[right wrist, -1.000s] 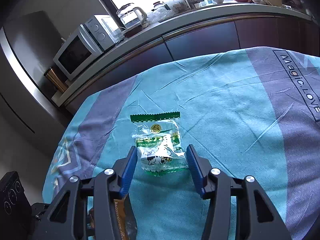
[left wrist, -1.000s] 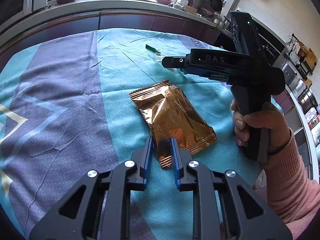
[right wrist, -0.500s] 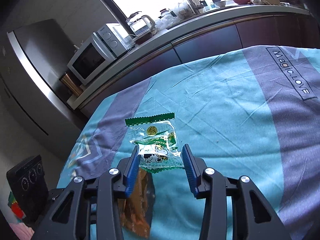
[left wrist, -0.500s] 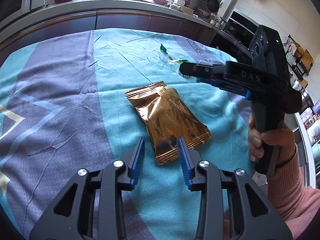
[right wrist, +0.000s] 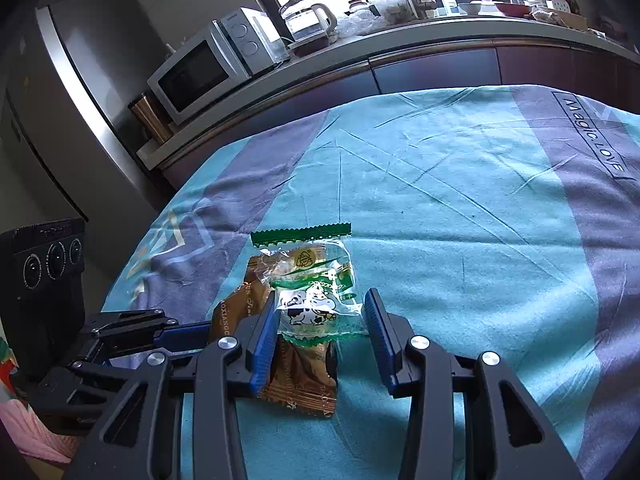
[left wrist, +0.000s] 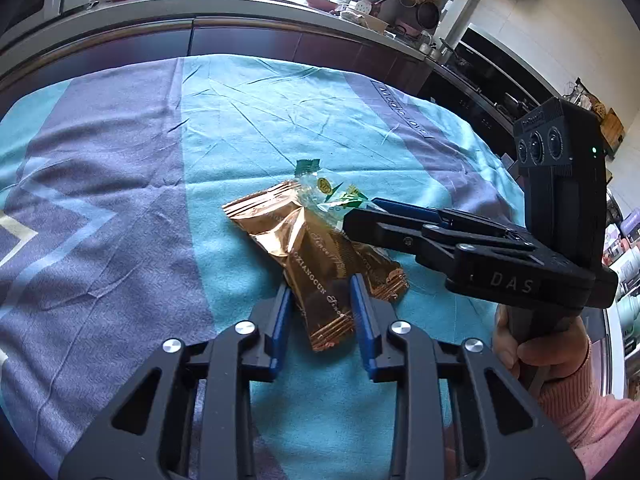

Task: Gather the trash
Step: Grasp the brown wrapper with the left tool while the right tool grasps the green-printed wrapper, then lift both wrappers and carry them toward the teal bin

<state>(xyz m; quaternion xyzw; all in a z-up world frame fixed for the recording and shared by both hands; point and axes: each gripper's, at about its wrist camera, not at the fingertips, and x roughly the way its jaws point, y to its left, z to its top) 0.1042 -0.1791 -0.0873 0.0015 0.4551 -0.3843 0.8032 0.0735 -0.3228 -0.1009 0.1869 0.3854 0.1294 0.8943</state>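
A crinkled copper foil wrapper [left wrist: 320,264] lies on the blue and purple tablecloth [left wrist: 120,200]. My left gripper [left wrist: 320,320] has its jaws closing, and the blue pads press the wrapper's near end from both sides. A clear wrapper with green print and a cow picture [right wrist: 312,280] sits between the pads of my right gripper [right wrist: 322,320], which is shut on it. That clear wrapper hangs just over the far part of the copper wrapper [right wrist: 304,384]. In the left wrist view the right gripper [left wrist: 360,212] reaches in from the right, held by a hand [left wrist: 536,352] in a pink sleeve.
A kitchen counter [right wrist: 400,44] runs along the far side of the table, with a microwave [right wrist: 208,64] and a glass kettle [right wrist: 308,20] on it. A steel fridge [right wrist: 60,92] stands at the left. The cloth [right wrist: 480,220] stretches right of the wrappers.
My right gripper carried the clear green wrapper leftward until it hangs over the copper wrapper. My left gripper's jaws widened, then narrowed again on the copper wrapper.
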